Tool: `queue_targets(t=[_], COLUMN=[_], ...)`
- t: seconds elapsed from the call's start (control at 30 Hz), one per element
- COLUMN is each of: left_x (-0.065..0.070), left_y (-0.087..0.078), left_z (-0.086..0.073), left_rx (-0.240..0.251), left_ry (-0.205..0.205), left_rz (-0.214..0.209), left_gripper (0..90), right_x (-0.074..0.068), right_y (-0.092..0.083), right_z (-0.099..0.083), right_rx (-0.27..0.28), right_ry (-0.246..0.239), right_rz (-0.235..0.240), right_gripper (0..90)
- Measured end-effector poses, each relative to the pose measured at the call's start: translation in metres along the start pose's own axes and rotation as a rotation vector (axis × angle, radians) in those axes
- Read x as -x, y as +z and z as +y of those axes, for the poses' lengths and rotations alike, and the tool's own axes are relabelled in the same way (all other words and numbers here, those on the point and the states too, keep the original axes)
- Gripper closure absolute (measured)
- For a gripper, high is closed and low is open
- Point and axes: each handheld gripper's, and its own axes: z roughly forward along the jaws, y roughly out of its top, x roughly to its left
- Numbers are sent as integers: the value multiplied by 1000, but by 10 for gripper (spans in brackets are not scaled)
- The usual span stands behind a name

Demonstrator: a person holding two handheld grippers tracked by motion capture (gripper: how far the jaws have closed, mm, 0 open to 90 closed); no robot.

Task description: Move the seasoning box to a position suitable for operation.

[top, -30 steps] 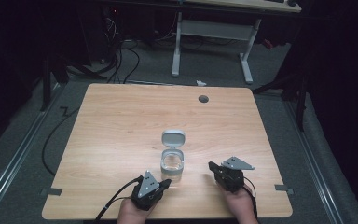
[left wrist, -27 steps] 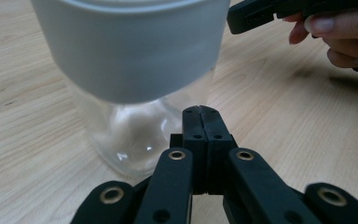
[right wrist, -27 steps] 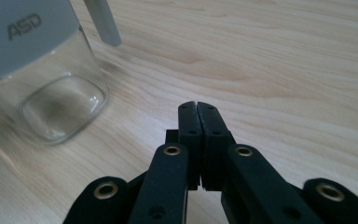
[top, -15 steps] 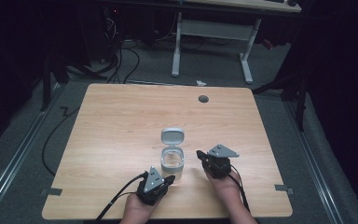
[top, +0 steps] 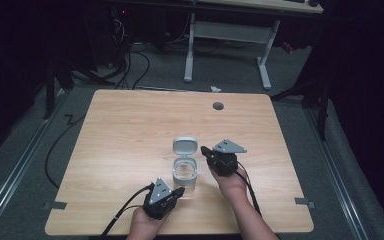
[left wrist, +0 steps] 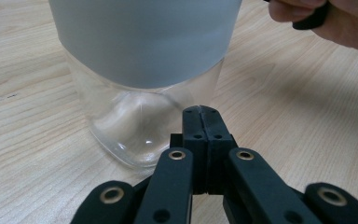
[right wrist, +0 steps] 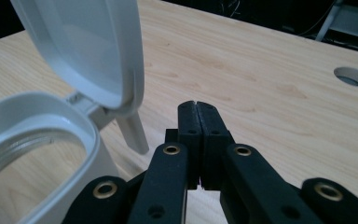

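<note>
One clear jar (top: pixel 185 172) stands upright near the front middle of the desk (top: pixel 130 130). Its body is transparent glass with rounded corners at the base, topped by a pale grey collar; the right gripper view shows screw threads inside the mouth. A single pale grey flip lid (top: pixel 185 146) is hinged at the far rim and stands open, tilted back, with a small tab hanging from its edge.

Two hand-held grippers are present, one per hand. The left hand-held gripper (top: pixel 178 191) lies at the jar's near side, its jaws pressed together with nothing between them, tips just beside the glass base. The right hand-held gripper (top: pixel 205 150) sits just right of the jar beside the lid hinge, its jaws likewise pressed together and empty.

One round grommet hole (top: pixel 218 106) marks the desk's far right area.
</note>
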Motion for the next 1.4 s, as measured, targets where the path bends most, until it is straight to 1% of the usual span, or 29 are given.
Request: queue_targets(t=[0.2, 0.33, 0.6, 0.73, 0.8, 1.1, 1.3, 1.4], left_x=[1, 0, 0, 0, 0, -1, -1, -1], left_y=[0, 1, 1, 1, 1, 1, 1, 1], left_z=[-1, -1, 0, 0, 0, 0, 0, 1], left_rx=[-3, -6, -10, -11, -11, -11, -14, -15], left_ry=[10, 3, -1, -4, -5, -13, -17, -20], left_rz=[0, 1, 0, 2, 1, 0, 0, -1], left_gripper=[900, 900, 900, 900, 900, 900, 900, 900], right_x=[-1, -1, -2, -3, -3, -6, -9, -11], right_y=[4, 5, 2, -1, -2, -4, -8, -11], right_z=[13, 20, 29, 33, 34, 33, 32, 29], right_rx=[32, 53, 78, 85, 90, 81, 92, 92], right_ry=[7, 9, 15, 6, 8, -8, -16, -11], right_rz=[13, 25, 27, 30, 33, 32, 38, 43], right_gripper=[895, 895, 895, 895, 895, 895, 895, 894])
